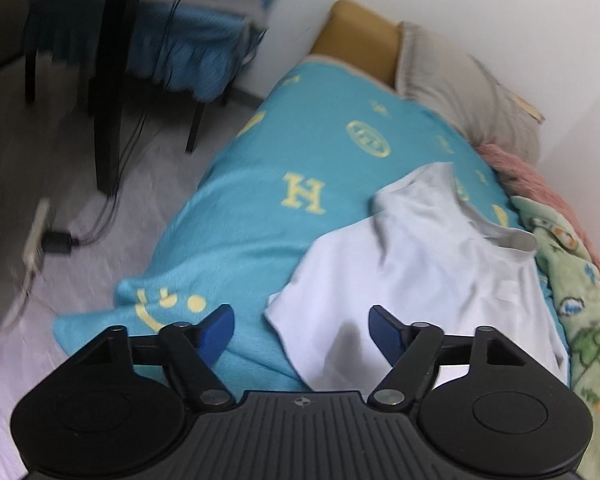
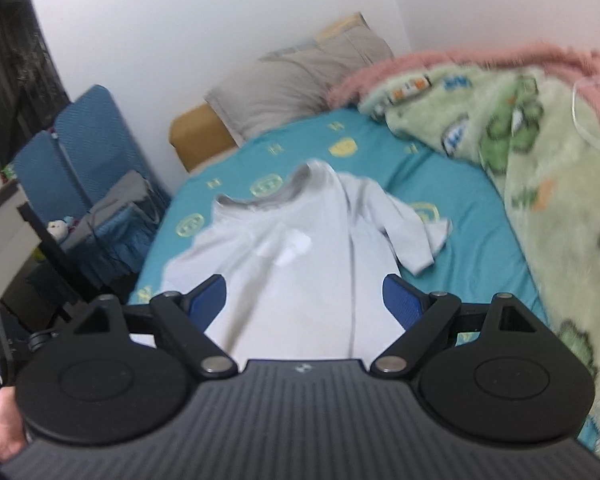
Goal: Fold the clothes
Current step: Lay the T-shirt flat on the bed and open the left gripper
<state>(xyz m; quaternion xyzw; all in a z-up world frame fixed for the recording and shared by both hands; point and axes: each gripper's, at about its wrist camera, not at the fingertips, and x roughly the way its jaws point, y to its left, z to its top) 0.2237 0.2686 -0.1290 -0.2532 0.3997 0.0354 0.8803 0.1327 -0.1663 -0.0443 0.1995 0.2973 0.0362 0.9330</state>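
the left gripper (image 1: 302, 330) hangs in the air above the near edge of the bed. its two blue fingers (image 1: 384, 330) are spread wide and hold nothing. one finger is over the blue blanket (image 1: 292, 152) and the other is over the white shirt (image 1: 420, 280).

the right gripper (image 2: 304, 304) also hangs above the bed, right over the bottom part of the white shirt (image 2: 296, 256). its blue fingers (image 2: 206, 300) are wide apart too, and nothing is between them. a bit of a hand (image 2: 4, 428) shows at the lower left corner of the right wrist view, holding the tool.

the shirt lies spread out but crumpled in the middle of the bed, on top of the blue blanket. its collar points toward the head of the bed, and one sleeve is bunched up on the side near the fuzzy green blanket (image 2: 540, 184). the green blanket has little cartoon pictures and lies along the wall edge of the bed. a grey pillow (image 2: 292, 80) sits at the head of the bed.

the blue blanket has yellow marks on it: a big letter "h" (image 1: 304, 194), round badges and a smiley face (image 1: 168, 306). the small white patch on the shirt is too blurry to read.
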